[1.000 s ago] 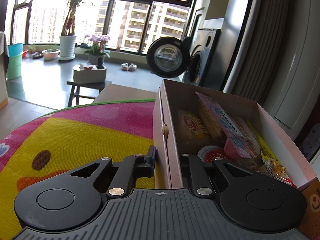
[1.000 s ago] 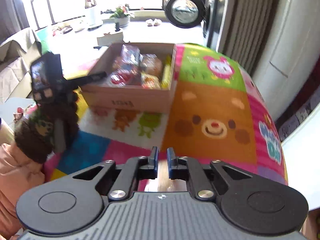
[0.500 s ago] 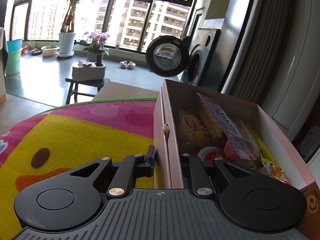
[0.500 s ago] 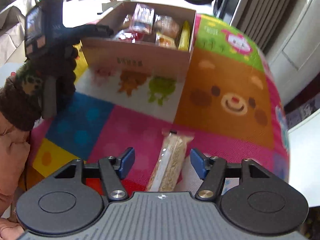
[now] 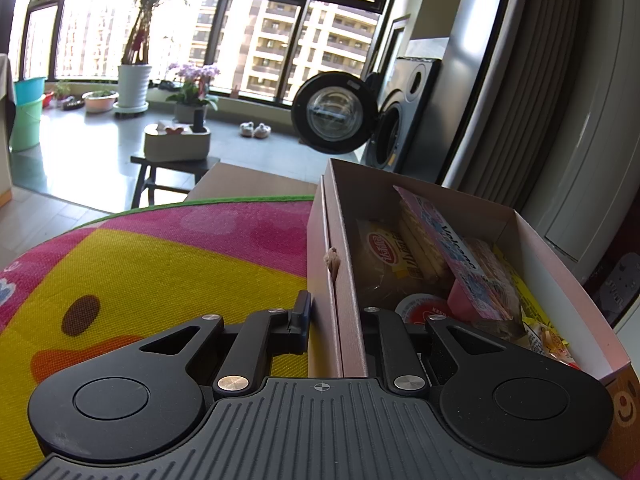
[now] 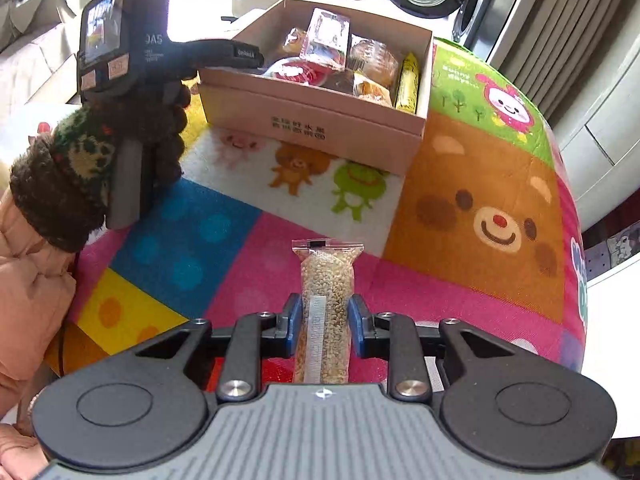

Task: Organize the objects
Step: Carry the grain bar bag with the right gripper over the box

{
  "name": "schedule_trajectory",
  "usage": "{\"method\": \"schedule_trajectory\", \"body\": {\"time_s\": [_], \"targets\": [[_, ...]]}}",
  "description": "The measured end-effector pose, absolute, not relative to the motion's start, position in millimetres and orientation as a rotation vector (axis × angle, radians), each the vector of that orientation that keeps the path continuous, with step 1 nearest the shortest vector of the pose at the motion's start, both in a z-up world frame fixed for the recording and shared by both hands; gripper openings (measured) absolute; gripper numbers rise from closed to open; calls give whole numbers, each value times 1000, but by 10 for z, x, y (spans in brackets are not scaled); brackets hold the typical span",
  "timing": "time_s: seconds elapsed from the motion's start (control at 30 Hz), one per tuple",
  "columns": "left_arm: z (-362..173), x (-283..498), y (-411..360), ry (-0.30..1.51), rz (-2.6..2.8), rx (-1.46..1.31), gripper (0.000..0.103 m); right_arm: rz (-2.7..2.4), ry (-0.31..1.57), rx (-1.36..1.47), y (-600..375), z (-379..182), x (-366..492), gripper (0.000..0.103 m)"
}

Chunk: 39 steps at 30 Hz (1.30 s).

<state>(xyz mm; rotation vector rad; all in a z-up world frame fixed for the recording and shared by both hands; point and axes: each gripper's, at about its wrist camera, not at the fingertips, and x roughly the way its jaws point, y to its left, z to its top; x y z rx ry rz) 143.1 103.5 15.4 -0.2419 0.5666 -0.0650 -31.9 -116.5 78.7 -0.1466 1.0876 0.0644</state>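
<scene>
The box (image 5: 344, 288) wall is clamped by the left claw (image 5: 332, 320) at lower centre. The grain bar (image 6: 326, 304), low in frame, is flanked by the right claw (image 6: 325, 320), narrowly open; contact cannot be told.

The mat (image 6: 248, 264) is a patchwork of pink, blue, yellow, orange and green with cartoon bears and frogs. The box (image 6: 320, 120) is tan. The clear bar (image 6: 326, 304) shows golden-brown grains, perhaps cereal. Blue finger pads (image 6: 294, 312).
</scene>
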Motion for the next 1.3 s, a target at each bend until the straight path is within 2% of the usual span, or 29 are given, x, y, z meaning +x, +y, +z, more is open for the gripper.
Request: {"method": "schedule_trajectory", "body": {"time_s": [0.1, 0.17, 0.3, 0.43, 0.5, 0.57, 0.63, 0.67, 0.7, 0.83, 0.9, 0.93, 1.07, 1.3], "targets": [[152, 1428, 1037, 567, -65, -242, 16, 57, 1022, -130, -1175, 1029, -247, 23], [152, 1428, 1037, 566, -65, -242, 16, 47, 953, -130, -1182, 1274, -194, 4], [150, 1426, 1039, 566, -65, -242, 16, 24, 776, -136, -1196, 1802, -66, 4], [147, 1427, 1040, 567, -65, -243, 16, 40, 769, -152, -1169, 1859, 71, 5], [147, 1425, 1041, 567, -65, -242, 16, 38, 852, -163, -1147, 1635, 140, 12], [147, 1425, 1042, 567, -65, -243, 16, 26, 931, -163, -1143, 1351, 206, 33], [147, 1429, 1039, 567, -65, -243, 16, 19, 993, -147, -1178, 1041, 271, 48], [147, 1425, 1043, 566, -65, -243, 17, 21, 1021, -135, -1197, 914, 305, 52], [146, 1425, 1043, 566, -65, -243, 16, 26, 1045, -125, -1210, 809, 344, 53], [145, 1425, 1044, 566, -65, -243, 17, 58, 1135, -112, -1191, 417, 460, 52], [145, 1425, 1045, 566, -65, -243, 17, 81, 1140, -113, -1146, 374, 454, 40], [144, 1424, 1046, 567, -65, -243, 17, 94, 1138, -126, -1110, 409, 437, 29], [148, 1423, 1048, 566, -64, -243, 16, 170, 1094, -82, -991, 723, 297, 28], [147, 1422, 1051, 566, -64, -243, 16, 141, 826, -9, -1049, 1602, 384, 28]]}}
